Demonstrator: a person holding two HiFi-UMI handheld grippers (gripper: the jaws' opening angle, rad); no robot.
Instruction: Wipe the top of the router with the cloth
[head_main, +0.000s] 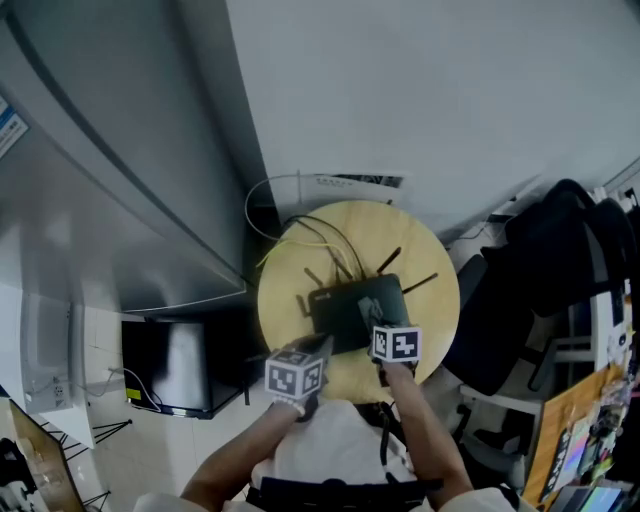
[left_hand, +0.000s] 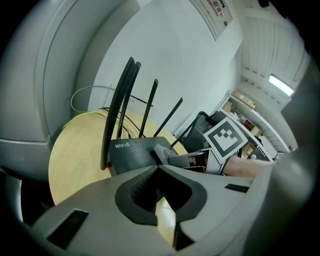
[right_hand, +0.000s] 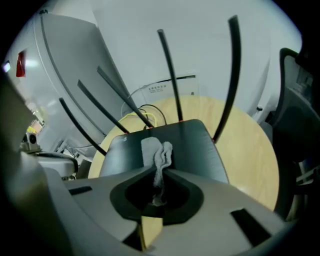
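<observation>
round pale wooden surface (head_main: 285, 275) is carrying one rigid, probably light router (right_hand: 192, 145); nearest, the right gripper (right_hand: 161, 174) is clamping its jaws on the one soft, limp cloth (right_hand: 156, 150), best pinched at a fold, draping on the router's top. the left gripper (left_hand: 159, 167) is hovering beside it, jaws together and empty, with five thin antennas (right_hand: 170, 75) standing farther back.

round pale wood table (head_main: 280, 296) against a white wall (head_main: 420, 90) — black chair (head_main: 492, 330) at right.
</observation>
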